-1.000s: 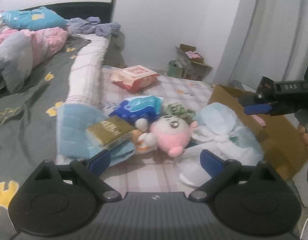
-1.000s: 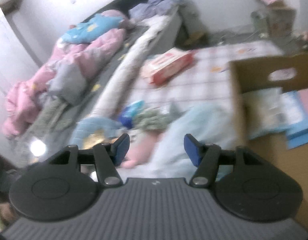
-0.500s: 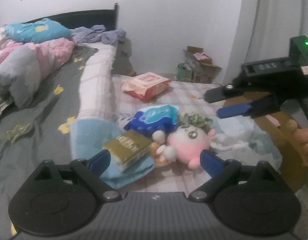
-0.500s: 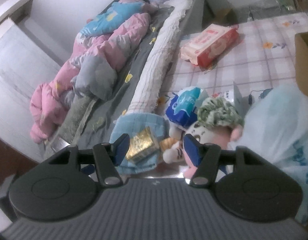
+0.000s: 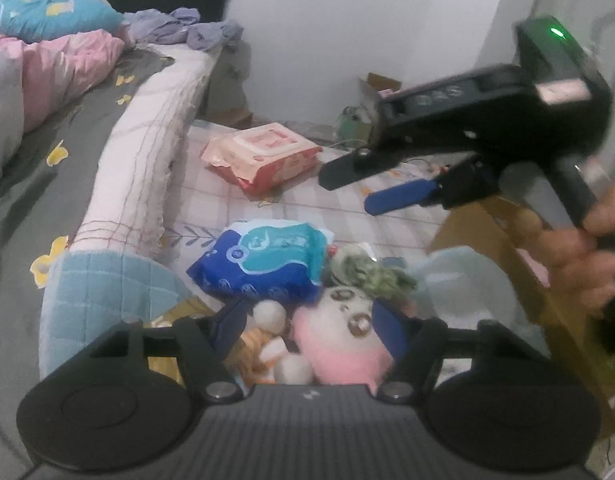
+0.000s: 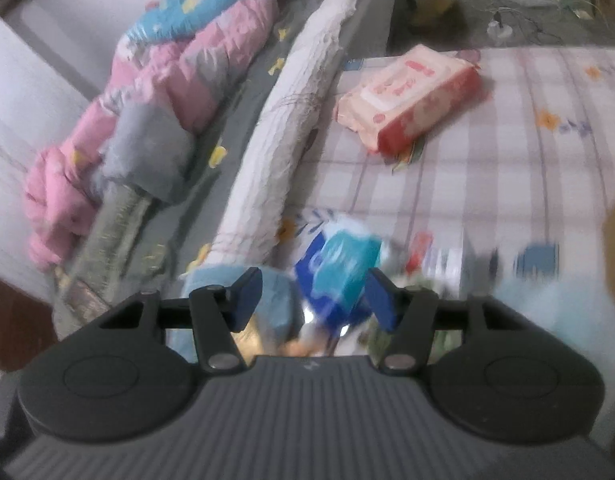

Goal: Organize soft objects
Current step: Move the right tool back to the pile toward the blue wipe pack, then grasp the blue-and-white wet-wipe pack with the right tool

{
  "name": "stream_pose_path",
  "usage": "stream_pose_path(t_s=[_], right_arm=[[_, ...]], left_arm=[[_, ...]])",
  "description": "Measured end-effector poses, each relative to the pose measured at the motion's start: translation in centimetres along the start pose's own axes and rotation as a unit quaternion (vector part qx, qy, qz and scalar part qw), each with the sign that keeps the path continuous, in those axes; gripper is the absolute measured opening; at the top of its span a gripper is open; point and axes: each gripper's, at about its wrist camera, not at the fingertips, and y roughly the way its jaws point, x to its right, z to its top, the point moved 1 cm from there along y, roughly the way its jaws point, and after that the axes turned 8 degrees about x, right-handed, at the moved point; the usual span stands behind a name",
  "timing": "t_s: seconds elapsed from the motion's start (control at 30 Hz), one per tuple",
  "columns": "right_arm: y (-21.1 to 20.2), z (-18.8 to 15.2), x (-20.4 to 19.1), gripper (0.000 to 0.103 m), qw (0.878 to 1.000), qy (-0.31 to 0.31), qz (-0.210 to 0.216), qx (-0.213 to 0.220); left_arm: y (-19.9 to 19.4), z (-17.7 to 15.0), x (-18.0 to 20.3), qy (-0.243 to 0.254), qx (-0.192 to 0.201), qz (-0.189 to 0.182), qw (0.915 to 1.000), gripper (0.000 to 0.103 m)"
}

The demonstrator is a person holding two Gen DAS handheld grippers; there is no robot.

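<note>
In the left wrist view, the left gripper (image 5: 309,330) is low over a heap of soft things on the checked mat (image 5: 307,204). Its jaws have just been closing, and the pink plush toy (image 5: 341,342) lies between them. The right blue pad is against the toy's head; whether the left pad touches anything I cannot tell, because the picture is blurred. A blue tissue pack (image 5: 267,266) lies just behind the toy, and a light blue folded cloth (image 5: 103,292) lies to the left. Further back on the mat is a pink wipes pack (image 5: 263,156). The right gripper (image 5: 347,186) hangs above the mat on the right, held by a hand (image 5: 579,264), with its two fingers apart and nothing between them. Below it is a cardboard box (image 5: 527,260).

In the right wrist view, the right gripper (image 6: 313,296) has its jaws spread, above the blue tissue pack (image 6: 339,280) without touching it. The pink wipes pack (image 6: 407,96) lies further away. A pink quilt (image 6: 179,80) lies on the bed to the left.
</note>
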Motion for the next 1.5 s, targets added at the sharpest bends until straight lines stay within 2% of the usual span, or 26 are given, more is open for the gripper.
stream_pose_path(t_s=[0.13,0.23,0.37,0.5,0.7,0.83,0.97,1.07,1.3,1.5], right_arm=[[5.1,2.6,1.2,0.057,0.998,-0.018,-0.016,-0.052],[8.8,3.6,2.2,0.057,0.996,-0.021,-0.021,-0.085],[12.5,3.8,3.3,0.057,0.992,-0.015,-0.006,-0.129],[14.8,3.4,3.8,0.057,0.987,-0.012,0.009,-0.16],[16.5,2.6,4.1,0.058,0.981,0.0,0.029,-0.189],[16.9,2.4,4.3,0.056,0.981,0.016,0.037,-0.191],[16.6,2.3,4.8,0.044,0.981,0.039,0.049,-0.185],[15.6,2.5,4.8,0.039,0.982,0.045,0.052,-0.174],[11.8,3.6,3.5,0.038,0.987,0.054,0.071,-0.136],[5.0,4.2,2.1,0.037,0.991,0.047,0.093,-0.081]], left_arm=[[2.5,0.8,-1.5,-0.046,-0.027,0.006,0.9986,0.064],[4.4,1.2,-2.6,-0.083,-0.05,0.006,0.9953,0.063],[6.7,1.7,-3.8,-0.119,-0.08,0.005,0.9897,0.064],[8.7,2.0,-4.6,-0.151,-0.105,0.009,0.9828,0.071],[10.7,2.3,-4.9,-0.155,-0.129,0.029,0.979,0.075],[12.0,2.3,-5.3,-0.164,-0.141,0.036,0.9757,0.076],[12.1,2.6,-5.3,-0.177,-0.139,0.042,0.9734,0.076],[11.6,3.2,-5.2,-0.179,-0.129,0.045,0.9743,0.075],[8.0,5.5,-3.4,-0.161,-0.081,0.042,0.9827,0.075],[3.5,7.1,-0.1,-0.138,-0.037,0.019,0.9895,0.075]])
